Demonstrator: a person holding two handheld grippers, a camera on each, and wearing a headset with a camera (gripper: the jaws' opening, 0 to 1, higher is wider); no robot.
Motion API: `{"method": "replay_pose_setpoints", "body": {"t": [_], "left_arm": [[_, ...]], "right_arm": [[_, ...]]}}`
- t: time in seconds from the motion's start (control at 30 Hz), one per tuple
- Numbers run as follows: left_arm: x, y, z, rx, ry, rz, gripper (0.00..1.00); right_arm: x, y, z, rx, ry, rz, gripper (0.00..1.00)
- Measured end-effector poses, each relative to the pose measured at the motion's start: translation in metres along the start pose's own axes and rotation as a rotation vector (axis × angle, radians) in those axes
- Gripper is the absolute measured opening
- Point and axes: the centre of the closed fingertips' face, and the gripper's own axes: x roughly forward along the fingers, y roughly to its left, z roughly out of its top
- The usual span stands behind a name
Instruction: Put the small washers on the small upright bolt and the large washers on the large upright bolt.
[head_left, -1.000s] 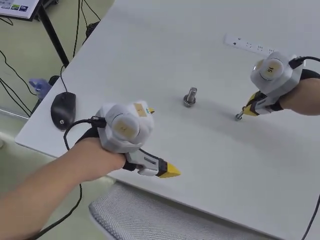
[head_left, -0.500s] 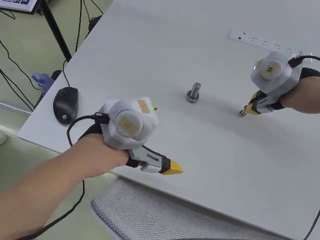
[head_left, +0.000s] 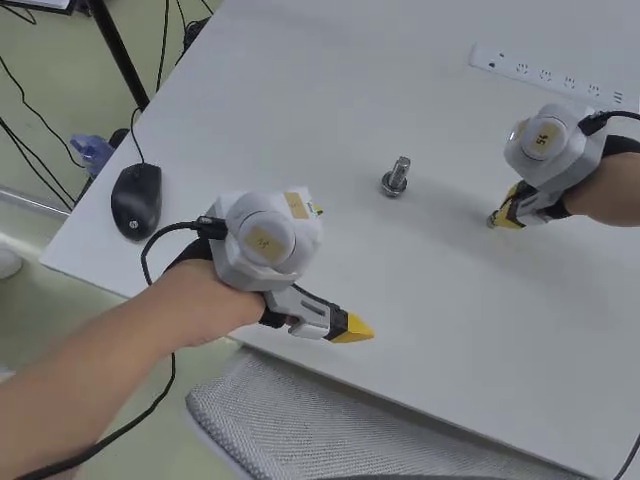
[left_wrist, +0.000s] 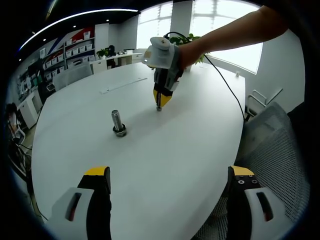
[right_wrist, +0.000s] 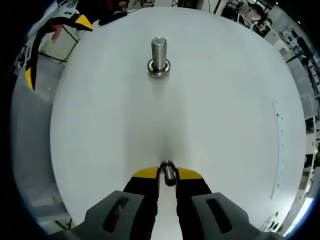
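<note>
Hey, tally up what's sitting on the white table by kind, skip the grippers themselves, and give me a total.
Bolts: 2, the large bolt standing free and the small bolt between the right gripper's jaws
Computer mouse: 1
Power strip: 1
Total: 4
The ring at the large bolt's base is too small to split into washers, so it is not counted.

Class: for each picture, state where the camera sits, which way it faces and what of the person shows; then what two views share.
Head view: on the person's head, looking down at the white table; both forearms, left claw and right claw show.
Left gripper view: on the left claw, facing the large bolt and right claw; own open jaws below.
Right gripper view: on the right claw, facing the large bolt; own jaws pinch a small bolt.
Shared: both gripper views see the large bolt, from roughly opposite sides.
</note>
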Motion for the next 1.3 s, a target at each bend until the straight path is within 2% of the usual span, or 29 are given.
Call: {"method": "replay_pose_setpoints", "body": {"t": [0.5, 0.67, 0.93, 1.13, 1.3], "left_arm": [[0.0, 0.0, -0.003, -0.004, 0.007, -0.014, 0.95], [-0.001, 0.0, -0.003, -0.003, 0.011, -0.016, 0.94], [-0.002, -0.001, -0.003, -0.002, 0.007, -0.016, 0.94], [-0.004, -0.002, 0.001, 0.003, -0.002, -0.011, 0.95], [-0.005, -0.001, 0.002, 0.007, -0.003, -0.008, 0.96]], "right_arm": [[0.001, 0.004, 0.002, 0.007, 0.014, 0.005, 0.13], [0.004, -0.003, 0.0, 0.012, 0.01, 0.002, 0.13], [0.0, 0.003, 0.002, 0.021, -0.002, 0.001, 0.19], [-0.016, 0.0, 0.008, 0.032, -0.051, -0.027, 0.25], [-0.034, -0.003, 0.015, 0.076, -0.138, -0.055, 0.3]]}}
